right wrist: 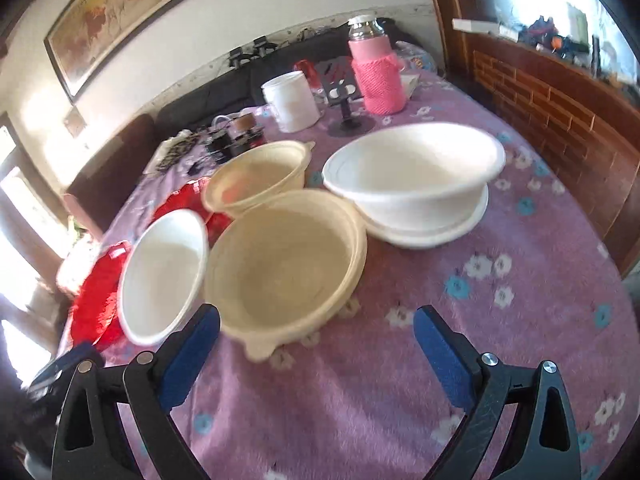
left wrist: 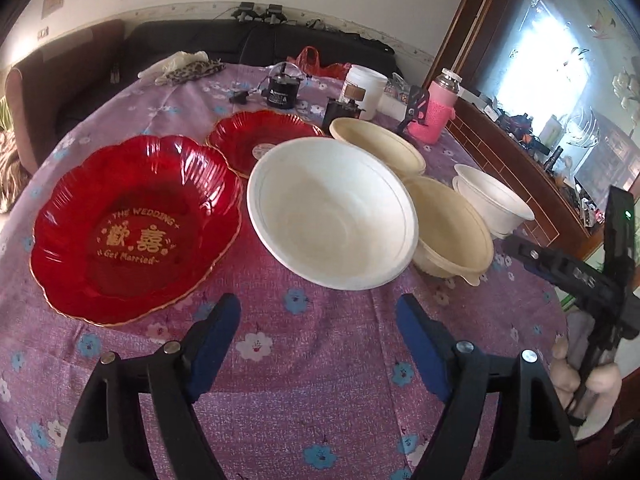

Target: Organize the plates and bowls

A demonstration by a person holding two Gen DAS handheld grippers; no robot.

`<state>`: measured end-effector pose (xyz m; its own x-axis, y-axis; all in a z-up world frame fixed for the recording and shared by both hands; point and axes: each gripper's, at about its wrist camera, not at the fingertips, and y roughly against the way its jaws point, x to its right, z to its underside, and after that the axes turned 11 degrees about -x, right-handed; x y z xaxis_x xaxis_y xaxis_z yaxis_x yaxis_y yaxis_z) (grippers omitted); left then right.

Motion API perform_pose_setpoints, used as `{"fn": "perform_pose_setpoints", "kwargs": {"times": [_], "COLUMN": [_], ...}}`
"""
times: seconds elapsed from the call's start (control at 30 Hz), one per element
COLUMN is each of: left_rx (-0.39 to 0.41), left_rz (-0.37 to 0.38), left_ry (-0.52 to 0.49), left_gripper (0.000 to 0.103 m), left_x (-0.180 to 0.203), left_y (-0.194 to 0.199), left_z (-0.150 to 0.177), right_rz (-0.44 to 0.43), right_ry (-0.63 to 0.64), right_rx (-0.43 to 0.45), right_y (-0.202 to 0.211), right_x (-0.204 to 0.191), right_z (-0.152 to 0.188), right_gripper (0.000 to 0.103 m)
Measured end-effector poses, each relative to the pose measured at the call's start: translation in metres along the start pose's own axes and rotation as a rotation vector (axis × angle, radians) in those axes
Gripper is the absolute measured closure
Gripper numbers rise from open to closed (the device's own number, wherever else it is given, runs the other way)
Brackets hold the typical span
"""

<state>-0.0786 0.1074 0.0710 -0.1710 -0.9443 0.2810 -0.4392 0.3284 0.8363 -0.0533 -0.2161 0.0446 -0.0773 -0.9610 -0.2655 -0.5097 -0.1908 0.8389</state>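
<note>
A large red wedding plate (left wrist: 132, 228) and a smaller red plate (left wrist: 260, 140) lie at the left of the table. A big white bowl (left wrist: 332, 212) sits in the middle, with two beige bowls (left wrist: 452, 228) (left wrist: 380, 144) and a white stacked bowl (left wrist: 496, 200) to its right. My left gripper (left wrist: 318, 320) is open and empty just short of the white bowl. My right gripper (right wrist: 316, 332) is open and empty before the near beige bowl (right wrist: 284, 268). The right wrist view also shows the white bowl (right wrist: 164, 272), far beige bowl (right wrist: 260, 176) and stacked white bowls (right wrist: 416, 180).
A purple floral tablecloth (left wrist: 320, 380) covers the table. At the back stand a pink-sleeved bottle (left wrist: 436, 112), a white tub (left wrist: 364, 90), a black phone stand (right wrist: 344, 92) and a small black device (left wrist: 282, 92). A wooden cabinet (right wrist: 560, 120) runs along the right.
</note>
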Motion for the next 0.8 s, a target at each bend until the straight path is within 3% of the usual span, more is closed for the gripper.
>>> {"fn": "perform_pose_setpoints", "kwargs": {"times": [0.17, 0.27, 0.33, 0.4, 0.5, 0.63, 0.8], "left_rx": [-0.010, -0.018, -0.022, -0.031, -0.042, -0.065, -0.120], "left_rz": [0.024, 0.033, 0.042, 0.053, 0.067, 0.085, 0.145], "left_ry": [-0.019, -0.037, -0.041, -0.039, -0.052, -0.071, -0.080], "left_gripper": [0.023, 0.023, 0.023, 0.023, 0.023, 0.023, 0.023], "left_x": [0.008, 0.015, 0.019, 0.021, 0.028, 0.037, 0.055], "left_y": [-0.006, -0.009, -0.009, -0.011, -0.013, -0.018, -0.031], "left_z": [0.003, 0.005, 0.006, 0.006, 0.007, 0.008, 0.004], "right_rz": [-0.019, -0.049, -0.079, -0.096, -0.128, -0.102, -0.147], "right_ry": [-0.102, -0.126, -0.134, -0.161, -0.171, -0.153, -0.146], "right_rx": [-0.065, -0.091, -0.116, -0.141, -0.146, -0.139, -0.179], "right_y": [-0.036, -0.052, -0.060, -0.065, -0.060, -0.044, -0.024], "right_x": [0.009, 0.007, 0.006, 0.010, 0.020, 0.031, 0.053], "right_z": [-0.023, -0.031, -0.031, -0.029, -0.022, -0.008, 0.015], "right_gripper": [0.007, 0.020, 0.050, 0.070, 0.083, 0.086, 0.088]}}
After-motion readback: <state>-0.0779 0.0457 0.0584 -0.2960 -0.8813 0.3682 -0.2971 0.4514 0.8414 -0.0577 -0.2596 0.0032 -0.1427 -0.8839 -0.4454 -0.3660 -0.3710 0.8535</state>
